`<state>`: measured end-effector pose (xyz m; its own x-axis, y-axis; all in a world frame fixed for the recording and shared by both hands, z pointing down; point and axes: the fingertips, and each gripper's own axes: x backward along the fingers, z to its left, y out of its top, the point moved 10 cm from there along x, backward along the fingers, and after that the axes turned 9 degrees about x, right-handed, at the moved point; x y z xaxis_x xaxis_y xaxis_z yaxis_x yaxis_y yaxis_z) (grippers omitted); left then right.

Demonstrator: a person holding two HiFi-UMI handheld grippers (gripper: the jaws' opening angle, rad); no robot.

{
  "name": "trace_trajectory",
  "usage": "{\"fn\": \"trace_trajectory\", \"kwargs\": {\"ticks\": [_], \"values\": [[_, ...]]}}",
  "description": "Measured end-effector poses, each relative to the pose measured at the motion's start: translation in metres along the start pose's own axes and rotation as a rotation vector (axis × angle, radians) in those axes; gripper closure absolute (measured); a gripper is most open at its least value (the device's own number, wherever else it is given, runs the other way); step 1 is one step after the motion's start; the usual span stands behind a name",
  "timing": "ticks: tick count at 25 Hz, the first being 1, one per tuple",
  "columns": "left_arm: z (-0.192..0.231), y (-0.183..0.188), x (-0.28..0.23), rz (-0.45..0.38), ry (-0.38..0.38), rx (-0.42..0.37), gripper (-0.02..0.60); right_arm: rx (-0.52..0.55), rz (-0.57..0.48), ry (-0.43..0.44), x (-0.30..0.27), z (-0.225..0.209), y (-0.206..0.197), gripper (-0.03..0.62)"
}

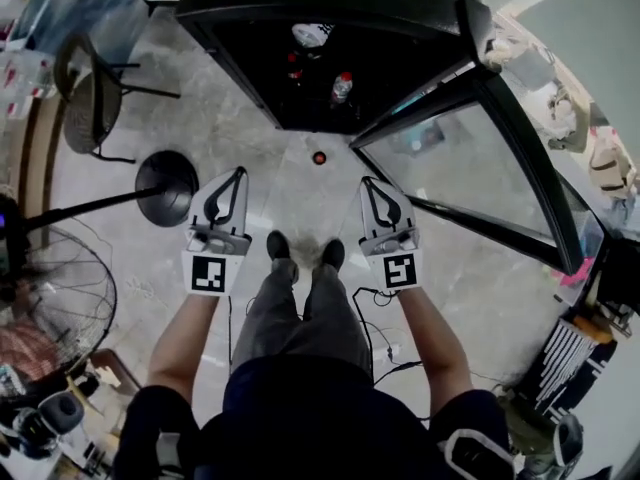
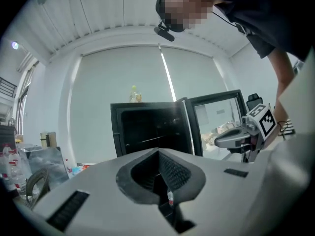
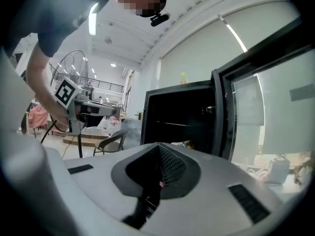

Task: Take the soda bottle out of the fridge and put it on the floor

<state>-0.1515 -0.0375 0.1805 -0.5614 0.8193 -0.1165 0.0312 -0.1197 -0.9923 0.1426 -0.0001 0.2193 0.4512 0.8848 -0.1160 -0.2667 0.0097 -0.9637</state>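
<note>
The left gripper (image 1: 240, 172) and the right gripper (image 1: 366, 181) are both pressed together at the tips and hold nothing. Each gripper's own view shows its two jaws meeting, with only the hollow behind the tips left dark.

A small dark bottle with a red top, most likely the soda bottle (image 1: 319, 157), stands upright on the floor (image 1: 300, 203) at the centre of the head view. It is just below the fridge (image 1: 200, 23) opening and well apart from both grippers. It also shows low through the left gripper's hollow (image 2: 170, 198). Other bottles (image 1: 342, 86) are inside the dark cabinet at upper centre. I cannot be sure which of them the task means, but the one on the floor fits best.

By my judgement the placing step is done and the task is at its end. If so, the next move needs little: keep both tools clear of the standing bottle so it is not knocked over. Perhaps also swing the glass door (image 1: 470, 158), which stands open toward the right of the frame, back onto the cabinet.

Both bare forearms reach forward from the bottom of the head view, roughly parallel, one on either side of the person's shoes (image 1: 278, 245). The grippers point at the fridge and sit about level, with their marker cubes (image 1: 208, 273) facing up at the camera.
</note>
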Motion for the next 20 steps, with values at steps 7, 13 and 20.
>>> {"fn": "trace_trajectory", "kwargs": {"ticks": [7,13,20], "values": [[-0.017,0.067,0.004,-0.054,0.02,-0.023,0.558,-0.023,-0.025,-0.015,0.026,-0.028,0.065,0.576],[-0.03,0.113,0.018,-0.106,0.053,-0.028,0.558,-0.025,-0.06,-0.015,0.045,-0.038,0.117,0.576],[-0.043,0.15,0.047,-0.135,0.086,-0.011,0.558,-0.029,-0.1,-0.035,0.071,-0.044,0.173,0.576]]}}
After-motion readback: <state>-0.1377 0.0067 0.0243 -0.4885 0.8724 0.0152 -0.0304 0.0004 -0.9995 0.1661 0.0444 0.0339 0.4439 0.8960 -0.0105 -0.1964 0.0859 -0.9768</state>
